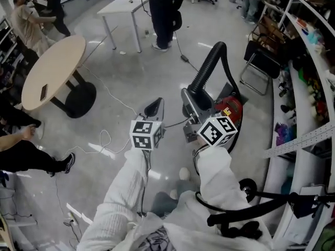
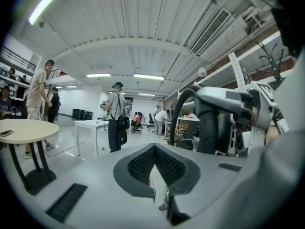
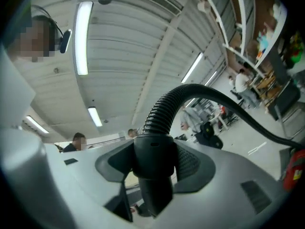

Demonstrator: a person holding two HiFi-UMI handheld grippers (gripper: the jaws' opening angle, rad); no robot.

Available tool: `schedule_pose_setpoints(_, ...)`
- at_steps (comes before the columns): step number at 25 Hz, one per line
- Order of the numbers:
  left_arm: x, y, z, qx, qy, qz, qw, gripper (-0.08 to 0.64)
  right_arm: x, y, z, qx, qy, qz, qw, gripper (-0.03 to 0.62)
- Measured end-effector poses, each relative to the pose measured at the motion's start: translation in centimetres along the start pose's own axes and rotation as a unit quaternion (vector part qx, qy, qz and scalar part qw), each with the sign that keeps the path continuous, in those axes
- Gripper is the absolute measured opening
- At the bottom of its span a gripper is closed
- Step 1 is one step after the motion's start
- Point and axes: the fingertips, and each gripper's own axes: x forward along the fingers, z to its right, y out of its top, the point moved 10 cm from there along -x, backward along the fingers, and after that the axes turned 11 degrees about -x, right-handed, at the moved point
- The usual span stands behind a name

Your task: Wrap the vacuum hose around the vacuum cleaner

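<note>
My right gripper is shut on the smooth black cuff at the end of the vacuum hose. The ribbed hose arches up and over, then runs down to the red vacuum cleaner on the floor just beyond my right hand. My left gripper hovers left of the hose at about the same height, its jaws meeting at the tips with nothing between them. In the left gripper view the right gripper and the hose show to the right.
A round wooden table stands at the left and a white table at the back, with a standing person beside it. A folding chair and long shelves line the right. A thin white cable lies on the floor.
</note>
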Motion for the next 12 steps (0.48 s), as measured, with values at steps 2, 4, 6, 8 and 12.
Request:
schedule_pose_setpoints(2,2.7,1.1,0.7,0.001,-0.026,0.008,0.9996,0.002,-0.7,2.3,2.6,-0.009,-0.057,0.040,0.998,0.241)
schedule_pose_setpoints(4,5.9,1.7,2.4,0.009,-0.057,0.011,0.9983,0.002,-1.9,4.9,5.0,-0.034,-0.100,0.078,0.991,0.240)
schedule_pose_setpoints(6,9.5,2.2,4.4,0.024,-0.089,0.010,0.9957,0.002,-2.7,7.5,7.2,-0.058,-0.132,0.114,0.983,0.241)
schedule_pose_setpoints(8,13.3,3.1,6.1,0.037,-0.121,0.009,0.9920,0.002,-2.3,9.6,9.4,-0.078,-0.155,0.138,0.975,0.241)
schedule_pose_setpoints(12,20.6,6.0,9.4,0.043,-0.187,0.007,0.9814,0.002,-0.1,12.3,13.8,-0.109,-0.191,0.150,0.964,0.241)
